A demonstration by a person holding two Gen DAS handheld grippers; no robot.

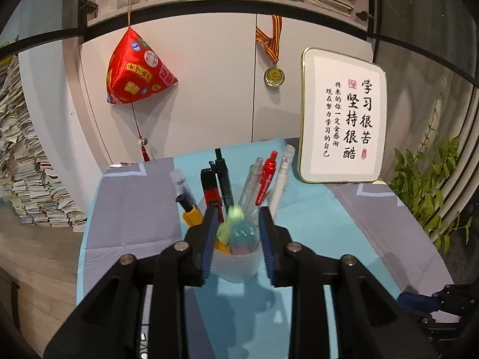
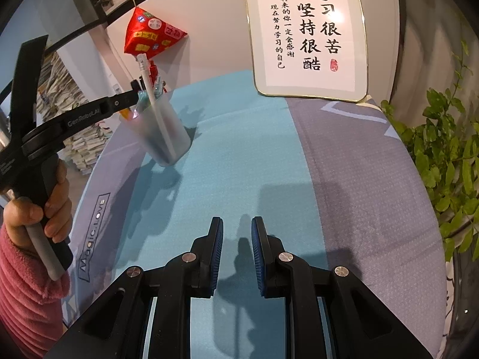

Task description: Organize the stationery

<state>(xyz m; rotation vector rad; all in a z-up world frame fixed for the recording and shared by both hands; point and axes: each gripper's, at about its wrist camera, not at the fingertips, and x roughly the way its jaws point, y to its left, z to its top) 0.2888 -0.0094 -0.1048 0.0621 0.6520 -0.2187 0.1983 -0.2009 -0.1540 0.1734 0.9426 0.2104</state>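
Note:
A frosted pen cup (image 1: 236,266) stands on the blue and grey cloth (image 2: 239,155). It holds several pens, among them a red pen (image 1: 266,179), a white pen (image 1: 281,176) and a black pen (image 1: 223,179). My left gripper (image 1: 238,209) hovers over the cup's rim, open. A blurred green pen (image 1: 235,218) sits between its pads without touching them, its lower end inside the cup. In the right wrist view the cup (image 2: 167,137) is at the far left, with the left gripper (image 2: 134,95) above it. My right gripper (image 2: 237,221) hangs low over the bare blue strip, shut with nothing in it.
A framed calligraphy sign (image 2: 308,36) leans against the cabinet at the back right. A red hanging ornament (image 1: 137,71) and a medal (image 1: 274,76) hang on the cabinet doors. A leafy plant (image 2: 443,155) borders the right edge; stacked papers (image 1: 27,164) stand left. A hand (image 2: 51,206) in a pink sleeve grips the left handle.

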